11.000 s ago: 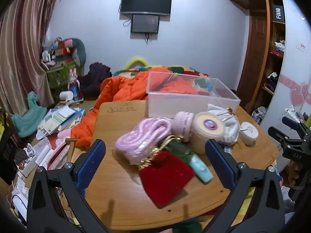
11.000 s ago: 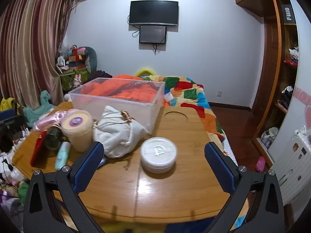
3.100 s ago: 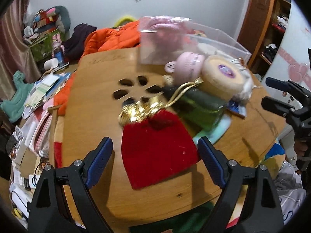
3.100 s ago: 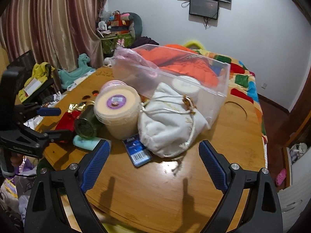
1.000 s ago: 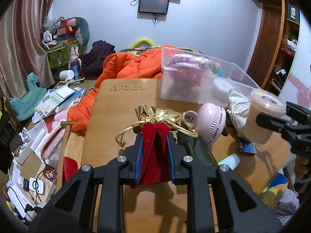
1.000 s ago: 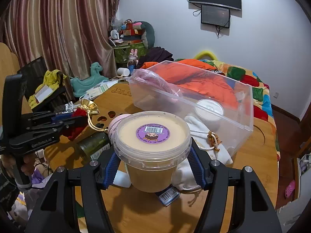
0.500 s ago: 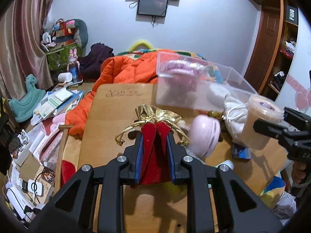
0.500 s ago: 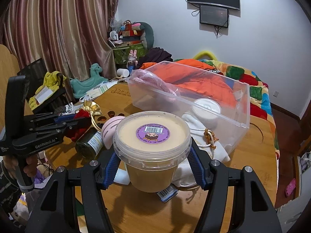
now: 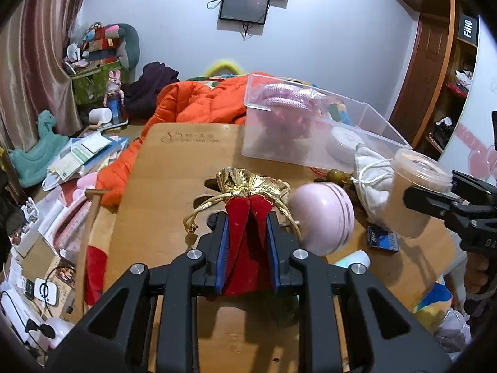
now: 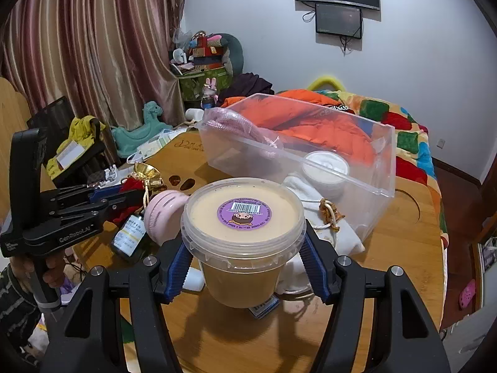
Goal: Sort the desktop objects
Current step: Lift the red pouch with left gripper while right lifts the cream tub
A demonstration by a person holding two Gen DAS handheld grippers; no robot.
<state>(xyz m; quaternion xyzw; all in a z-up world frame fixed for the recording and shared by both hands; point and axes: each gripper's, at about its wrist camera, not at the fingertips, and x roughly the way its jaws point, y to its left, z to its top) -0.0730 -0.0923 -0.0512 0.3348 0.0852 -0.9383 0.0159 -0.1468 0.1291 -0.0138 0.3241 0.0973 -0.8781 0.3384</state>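
Left gripper (image 9: 247, 242), jaws nearly shut, pinches a red velvet pouch (image 9: 245, 248) above the table (image 9: 174, 161); its dangling gold cord (image 9: 198, 209) could snag. Right gripper (image 10: 245, 267) clamps a lidded tub (image 10: 243, 239) below its rim; the tub may slip. Clear bin (image 10: 369, 161) lies at 1 o'clock.

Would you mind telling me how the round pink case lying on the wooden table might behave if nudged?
The round pink case has a domed shell and leans on its edge, so it would probably roll or flop flat. It looks like smooth hard plastic, so likely stiff and slippery. The wooden table is glossy, so it may slide.
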